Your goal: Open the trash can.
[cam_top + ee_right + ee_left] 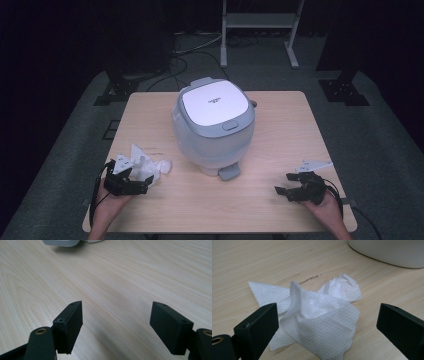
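Left gripper point(142, 179): held in the left hand point(111, 199), forearm entering from below, fingers point(257, 327) spread wide apart with nothing pressed between them, pointing forward and slightly inward. Right gripper point(282, 184): held in the right hand point(325, 205), fingers point(68, 325) likewise wide apart and empty, angled toward the left gripper, low and roughly level.

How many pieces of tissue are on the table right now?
2, as far as shows. A flat unfolded tissue lies between the open left tongs; a small crumpled wad sits just beyond it, toward the rice cooker.
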Action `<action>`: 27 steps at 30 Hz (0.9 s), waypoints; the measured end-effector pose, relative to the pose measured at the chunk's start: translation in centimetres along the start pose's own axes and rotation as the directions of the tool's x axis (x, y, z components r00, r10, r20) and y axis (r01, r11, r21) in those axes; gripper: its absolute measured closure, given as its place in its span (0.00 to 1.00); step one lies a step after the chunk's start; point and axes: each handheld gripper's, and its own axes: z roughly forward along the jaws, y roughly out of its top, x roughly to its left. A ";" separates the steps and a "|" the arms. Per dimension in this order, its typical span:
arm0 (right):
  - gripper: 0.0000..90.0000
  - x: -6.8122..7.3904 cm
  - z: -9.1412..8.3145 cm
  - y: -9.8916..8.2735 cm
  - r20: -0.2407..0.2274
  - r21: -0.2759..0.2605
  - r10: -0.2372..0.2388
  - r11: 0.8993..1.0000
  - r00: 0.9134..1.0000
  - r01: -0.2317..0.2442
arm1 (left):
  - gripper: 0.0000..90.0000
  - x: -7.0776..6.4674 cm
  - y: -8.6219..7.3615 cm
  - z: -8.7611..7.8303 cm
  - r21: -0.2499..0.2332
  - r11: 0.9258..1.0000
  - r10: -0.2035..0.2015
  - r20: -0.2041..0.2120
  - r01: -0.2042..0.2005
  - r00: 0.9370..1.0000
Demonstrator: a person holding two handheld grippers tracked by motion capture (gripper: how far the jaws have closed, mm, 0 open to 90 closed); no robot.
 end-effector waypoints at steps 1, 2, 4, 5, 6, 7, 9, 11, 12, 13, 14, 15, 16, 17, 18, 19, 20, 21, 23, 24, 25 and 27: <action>0.28 0.1 0.1 0.2 -0.005 0.000 -0.004 1.000 1.000 0.004 | 0.04 -0.1 0.0 0.0 0.005 1.000 0.008 -0.005 -0.008 1.000; 0.28 0.2 0.2 0.3 -0.017 0.002 -0.006 1.000 1.000 0.006 | 0.04 -0.1 0.0 0.0 0.008 1.000 0.012 -0.005 -0.012 1.000; 0.28 0.5 0.4 0.7 -0.028 0.011 -0.020 1.000 0.999 0.020 | 0.04 -0.1 0.0 0.0 0.008 1.000 0.010 -0.007 -0.009 1.000; 0.28 0.5 0.4 0.7 -0.028 0.011 -0.020 1.000 0.999 0.020 | 0.04 -0.1 0.0 0.0 0.008 1.000 0.010 -0.007 -0.009 1.000; 0.28 0.6 0.7 1.1 -0.041 0.011 -0.030 0.999 0.999 0.030 | 0.04 0.0 0.0 0.0 0.008 1.000 0.005 -0.008 -0.005 1.000; 0.28 0.7 0.7 1.3 -0.046 0.012 -0.031 0.999 0.998 0.032 | 0.04 0.0 0.0 0.0 0.009 1.000 0.003 -0.008 -0.003 1.000; 0.28 0.9 0.9 1.8 -0.054 0.003 -0.041 0.999 0.998 0.041 | 0.04 0.0 0.0 0.0 0.010 1.000 0.002 -0.009 -0.002 1.000; 0.28 1.2 1.0 2.3 -0.061 -0.008 -0.052 0.999 0.997 0.051 | 0.04 0.0 0.0 0.0 0.011 1.000 0.003 -0.011 -0.003 1.000; 0.28 1.3 1.1 2.6 -0.065 -0.008 -0.054 0.999 0.996 0.054 | 0.04 0.0 0.0 0.1 0.014 1.000 0.006 -0.007 -0.006 1.000; 0.28 1.3 1.1 2.6 -0.065 -0.008 -0.054 0.999 0.996 0.054 | 0.04 0.0 0.0 0.1 0.014 1.000 0.006 -0.007 -0.006 1.000; 0.28 1.6 1.4 3.1 -0.071 -0.015 -0.068 0.998 0.995 0.067 | 0.04 0.0 0.0 0.1 0.014 1.000 0.009 -0.005 -0.009 1.000; 0.28 1.8 1.5 3.4 -0.073 -0.013 -0.074 0.997 0.995 0.073 | 0.03 0.0 0.0 0.1 0.014 1.000 0.009 -0.005 -0.009 1.000; 0.28 1.8 1.5 3.4 -0.073 -0.013 -0.074 0.997 0.995 0.073 | 0.03 0.0 0.0 0.1 0.011 1.000 0.006 -0.007 -0.006 1.000; 0.28 2.1 1.9 3.9 -0.076 -0.010 -0.086 0.996 0.993 0.086 | 0.04 0.1 -0.1 0.0 0.008 1.000 0.006 -0.006 -0.006 1.000; 0.28 2.1 1.9 3.9 -0.076 -0.010 -0.086 0.996 0.993 0.086 | 0.04 0.1 -0.1 0.0 0.007 1.000 0.002 -0.007 -0.002 1.000; 0.28 2.3 2.1 4.1 -0.079 -0.011 -0.094 0.996 0.992 0.093 | 0.04 0.2 -0.1 0.0 0.009 1.000 0.004 -0.008 -0.004 1.000; 0.28 2.5 2.3 4.3 -0.085 -0.008 -0.095 0.996 0.992 0.094 | 0.04 0.3 -0.2 0.0 0.008 1.000 0.000 -0.008 0.001 1.000; 0.28 2.8 2.7 4.7 -0.091 -0.004 -0.109 0.994 0.990 0.109 | 0.04 0.4 -0.2 -0.1 0.006 1.000 -0.008 -0.006 0.008 1.000; 0.28 3.1 3.3 5.0 -0.103 0.001 -0.115 0.993 0.988 0.116 | 0.03 0.5 -0.2 0.0 0.003 1.000 -0.010 -0.009 0.010 1.000; 0.29 3.3 3.5 5.2 -0.109 0.001 -0.121 0.993 0.987 0.122 | 0.04 0.5 -0.2 0.0 0.003 1.000 -0.010 -0.010 0.010 1.000; 0.29 3.5 3.7 5.4 -0.115 0.001 -0.129 0.992 0.985 0.130 | 0.03 0.5 -0.2 0.0 0.004 1.000 -0.011 -0.010 0.011 1.000; 0.29 4.0 4.1 5.7 -0.130 0.002 -0.138 0.990 0.982 0.140 | 0.03 0.5 -0.2 0.0 0.007 1.000 -0.010 -0.009 0.010 1.000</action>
